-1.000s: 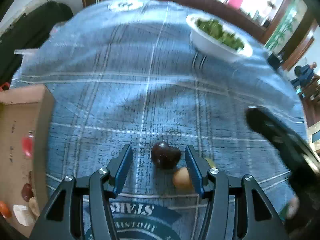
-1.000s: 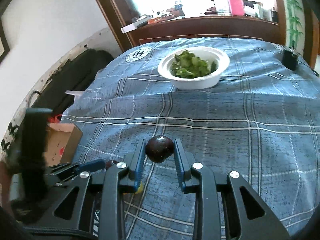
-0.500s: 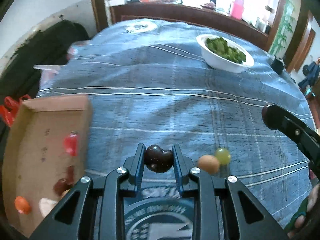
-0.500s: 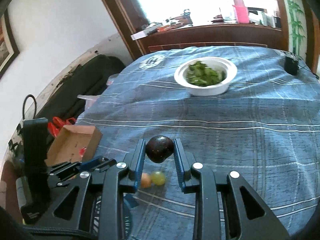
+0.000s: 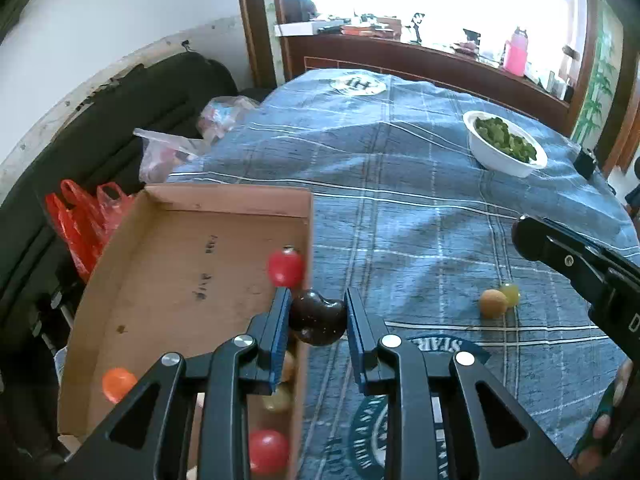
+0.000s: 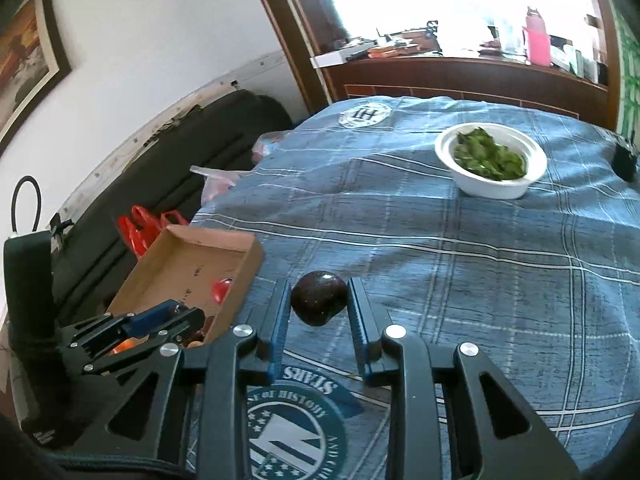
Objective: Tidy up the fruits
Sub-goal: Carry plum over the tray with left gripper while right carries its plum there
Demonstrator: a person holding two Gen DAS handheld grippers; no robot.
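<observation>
The left gripper point(image 5: 316, 318) is clenched on a dark, kidney-shaped plum-like fruit point(image 5: 318, 317), which sits lobed side up between the two blue pads. The decisive relation is lateral: the fruit hangs right over the near-right wall of the cardboard box point(image 5: 192, 280), so the box floor lies just to the gripper's left — a short leftward shift, by this reading, would clear the wall before any release. Inside the box, a red fruit point(image 5: 285, 267) lies against that same wall just beyond the left pad, an orange fruit point(image 5: 118, 384) sits near the front left, and further fruits lie partly hidden beneath the gripper.

The right gripper point(image 6: 316, 310) grasps a second dark round fruit point(image 6: 319, 297) over the blue plaid cloth point(image 6: 460, 264), with the cardboard box well to its left; the left gripper is therefore the nearer of the two to the box and the likelier to deposit first. Two loose fruits — one pale orange point(image 5: 493, 302), one green point(image 5: 510, 294), touching each other — remain on the cloth. A white bowl of greens point(image 6: 490, 162) stands at the far side, well apart from the work.
</observation>
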